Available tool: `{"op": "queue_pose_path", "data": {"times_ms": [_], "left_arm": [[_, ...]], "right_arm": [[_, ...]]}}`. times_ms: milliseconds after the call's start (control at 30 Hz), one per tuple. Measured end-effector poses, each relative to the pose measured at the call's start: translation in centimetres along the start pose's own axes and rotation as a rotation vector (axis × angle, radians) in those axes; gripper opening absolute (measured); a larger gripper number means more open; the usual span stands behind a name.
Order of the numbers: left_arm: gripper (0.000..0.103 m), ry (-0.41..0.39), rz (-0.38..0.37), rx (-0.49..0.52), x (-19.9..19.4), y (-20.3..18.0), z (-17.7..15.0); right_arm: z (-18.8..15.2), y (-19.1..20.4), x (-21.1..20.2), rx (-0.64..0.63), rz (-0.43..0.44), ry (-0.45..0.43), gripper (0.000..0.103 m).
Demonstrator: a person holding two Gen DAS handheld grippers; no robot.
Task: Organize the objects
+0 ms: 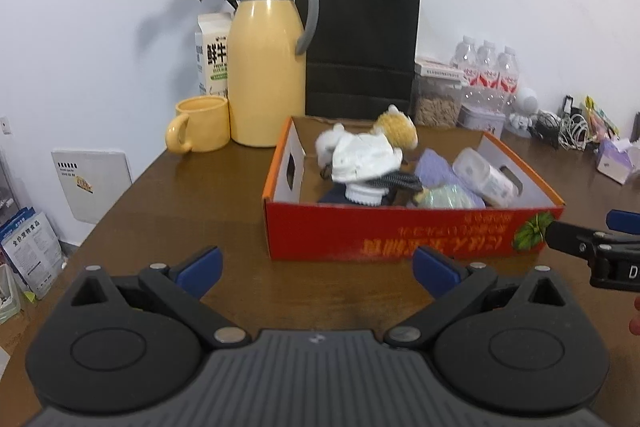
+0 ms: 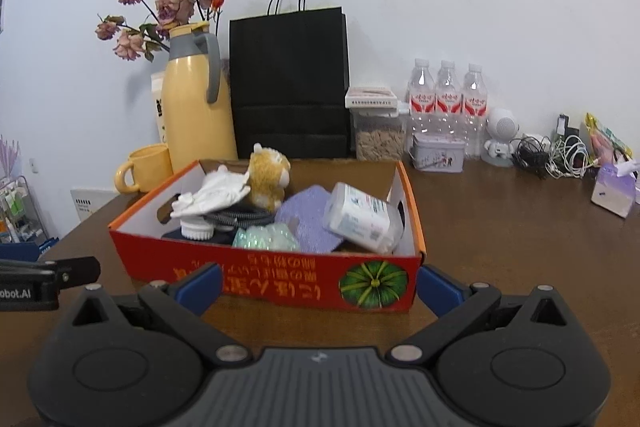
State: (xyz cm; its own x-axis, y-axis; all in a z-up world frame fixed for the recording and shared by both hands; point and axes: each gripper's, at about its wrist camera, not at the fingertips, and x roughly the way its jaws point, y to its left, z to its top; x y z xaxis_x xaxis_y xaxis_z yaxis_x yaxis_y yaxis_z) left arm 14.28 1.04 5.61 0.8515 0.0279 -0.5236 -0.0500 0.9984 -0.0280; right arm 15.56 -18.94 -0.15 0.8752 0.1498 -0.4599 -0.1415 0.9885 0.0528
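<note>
A red cardboard box (image 1: 400,231) (image 2: 264,279) sits on the brown table. Inside it lie a yellow plush toy (image 1: 396,127) (image 2: 269,174), a white cloth (image 1: 366,157) (image 2: 216,195), a purple pad (image 2: 310,215), a white tissue pack (image 1: 486,177) (image 2: 358,217), a green mesh ball (image 2: 266,237) and a white cap (image 1: 366,194). My left gripper (image 1: 318,267) hovers open just before the box's near wall, nothing between its fingers. My right gripper (image 2: 318,287) stands open at the box's front wall, also empty. Each gripper shows at the edge of the other's view.
Behind the box stand a yellow thermos jug (image 1: 267,67), a yellow mug (image 1: 200,125), a milk carton (image 1: 212,57), dried roses, a black paper bag (image 2: 290,83), a grain container (image 2: 378,127), three water bottles (image 2: 448,99), a tin (image 2: 438,153), tangled cables (image 2: 560,153) and a tissue box (image 2: 614,187).
</note>
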Motion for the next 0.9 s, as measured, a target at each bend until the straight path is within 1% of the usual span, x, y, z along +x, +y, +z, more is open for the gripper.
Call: {"op": "queue_pose_path", "data": {"times_ms": [333,900], "left_arm": [[0.103,0.024,-0.005,0.005,0.0,-0.2,-0.59],[0.103,0.019,-0.011,0.007,-0.11,-0.32,-0.61]], "right_arm": [[-0.5,0.25,-0.12,-0.007,0.002,0.027,0.103],[-0.52,0.37,0.1,-0.013,0.004,0.033,0.103]]}}
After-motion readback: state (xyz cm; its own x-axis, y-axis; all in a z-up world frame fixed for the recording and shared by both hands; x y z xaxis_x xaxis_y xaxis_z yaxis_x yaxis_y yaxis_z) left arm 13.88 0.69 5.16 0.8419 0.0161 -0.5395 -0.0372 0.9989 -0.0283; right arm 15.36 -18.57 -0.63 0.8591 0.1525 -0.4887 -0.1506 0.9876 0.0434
